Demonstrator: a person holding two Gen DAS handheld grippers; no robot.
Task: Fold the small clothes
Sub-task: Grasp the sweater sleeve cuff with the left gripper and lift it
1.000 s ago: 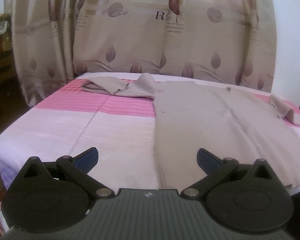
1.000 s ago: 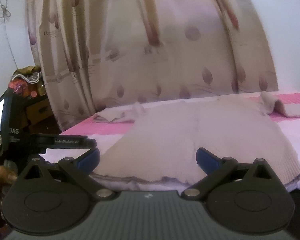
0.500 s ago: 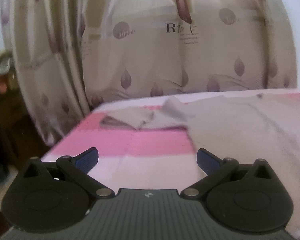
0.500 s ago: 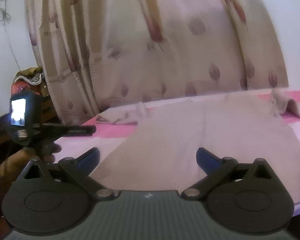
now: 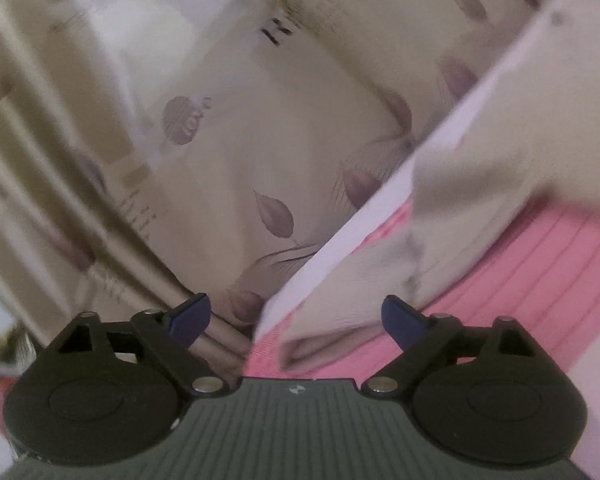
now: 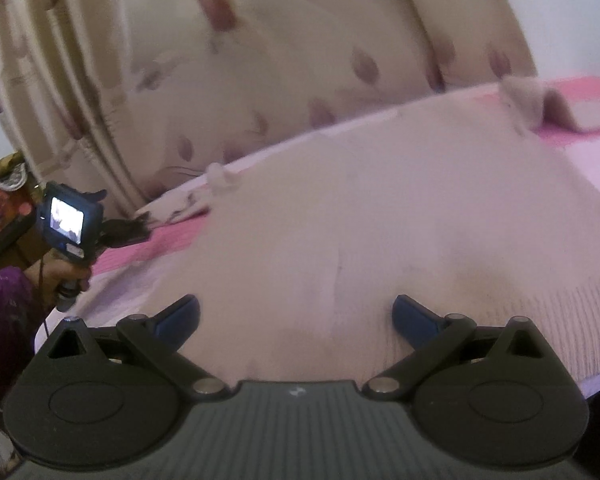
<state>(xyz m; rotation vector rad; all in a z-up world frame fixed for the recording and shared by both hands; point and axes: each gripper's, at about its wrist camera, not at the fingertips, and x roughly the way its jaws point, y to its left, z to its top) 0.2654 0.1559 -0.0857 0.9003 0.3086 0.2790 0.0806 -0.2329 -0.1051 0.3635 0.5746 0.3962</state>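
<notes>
My left gripper [image 5: 296, 316] is rolled hard over, so the bed [image 5: 548, 280] runs diagonally through its view. Its jaws have just been closing a little yet stand apart and grasp nothing; the folded sleeve [image 5: 340, 320] of the beige sweater [image 5: 500, 152] lies on the pink stripe just ahead of the blue fingertips [image 5: 400, 318], between them but not pressed. Patterned curtains [image 5: 180, 140] fill the rest.

My right gripper [image 6: 296, 316] hangs released over the sweater's ribbed hem [image 6: 540, 320], its fingers wide with only the flat knit below them. The sweater spreads across the bed, its other sleeve [image 6: 532, 100] bunched at the far right. My left hand [image 6: 66, 276] shows at the bed's left edge, holding the other gripper's handle.
</notes>
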